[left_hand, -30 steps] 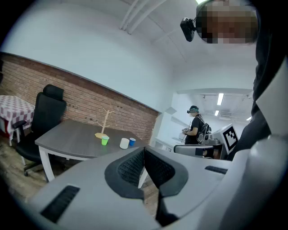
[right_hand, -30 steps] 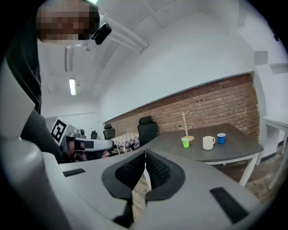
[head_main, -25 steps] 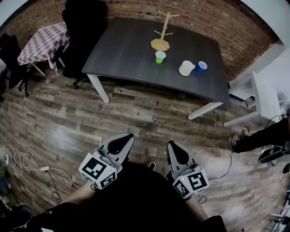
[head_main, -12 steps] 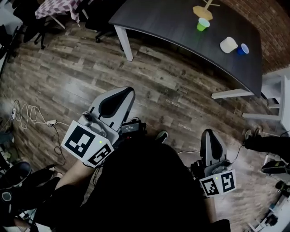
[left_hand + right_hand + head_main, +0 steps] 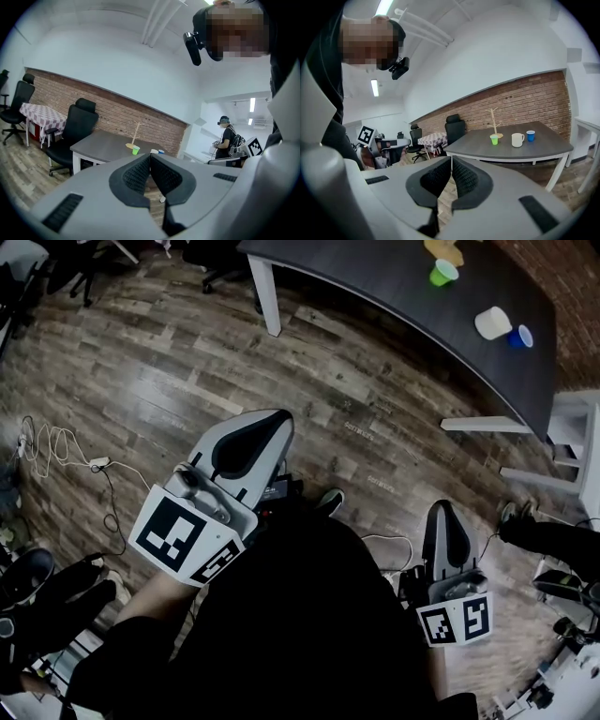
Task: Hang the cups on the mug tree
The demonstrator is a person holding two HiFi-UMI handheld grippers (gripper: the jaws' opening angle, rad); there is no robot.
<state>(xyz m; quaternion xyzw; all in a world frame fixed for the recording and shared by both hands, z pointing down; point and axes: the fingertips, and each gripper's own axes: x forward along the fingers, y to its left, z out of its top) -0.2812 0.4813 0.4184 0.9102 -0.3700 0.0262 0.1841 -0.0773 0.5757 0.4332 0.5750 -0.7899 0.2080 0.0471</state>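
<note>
A dark grey table [image 5: 375,282] stands far ahead of me across the wooden floor. On it are the wooden mug tree [image 5: 493,121], a green cup [image 5: 443,273], a white mug [image 5: 492,322] and a blue cup [image 5: 521,335]. My left gripper [image 5: 277,418] is held close to my body, shut and empty. My right gripper [image 5: 442,512] hangs lower at my right side, also shut with nothing in it. In the left gripper view the mug tree [image 5: 137,133] and green cup [image 5: 136,150] show small above the closed jaws [image 5: 150,157]. Both grippers are well short of the table.
A black office chair [image 5: 70,136] and a checkered table [image 5: 40,115] stand left of the table. White furniture [image 5: 577,427] is at its right end. Cables [image 5: 56,451] lie on the floor at left. Another person [image 5: 228,140] stands to the right.
The head view has tipped further down, so the table has slid to the top edge. My left gripper has come forward and looks larger; my right gripper has dropped lower at the right.
</note>
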